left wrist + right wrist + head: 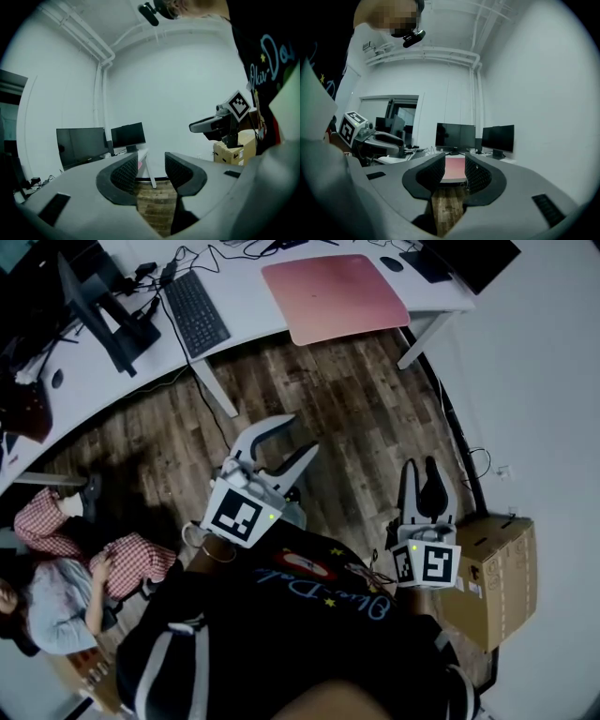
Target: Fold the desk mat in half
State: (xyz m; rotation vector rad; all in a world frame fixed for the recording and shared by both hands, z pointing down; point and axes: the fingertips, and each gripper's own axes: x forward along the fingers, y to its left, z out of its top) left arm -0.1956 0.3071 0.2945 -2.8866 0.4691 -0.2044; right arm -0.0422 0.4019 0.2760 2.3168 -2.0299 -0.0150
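Dark wood-plank flooring (319, 409) fills the middle of the head view, and a long white table (253, 324) curves across the top of it. On the table, toward its right end, lies the flat pink rectangular desk mat (335, 294) — spread out in one layer, its near edge reaching the table's front edge. A black keyboard (196, 313) sits on the table just left of the mat, and a dark monitor (94, 306) stands further left on the same table.

Both grippers are held well short of the table, over the floor and close to the person's dark printed shirt (300, 615). The left gripper (298, 435) points toward the table's middle; its fingers (125, 174) stand partly apart with only floor and a table leg seen between them, so they hold nothing. The right gripper (421, 465) points toward the table's right end; its fingers (433, 171) stand a narrower gap apart, also empty — the pink mat shows through that gap, far off on the table, touching neither finger.

A brown cardboard box (497, 577) stands on the floor beyond the table's right end, just beside the right gripper. A seated person in red-checked trousers (122, 554) is in front of the table's left part.
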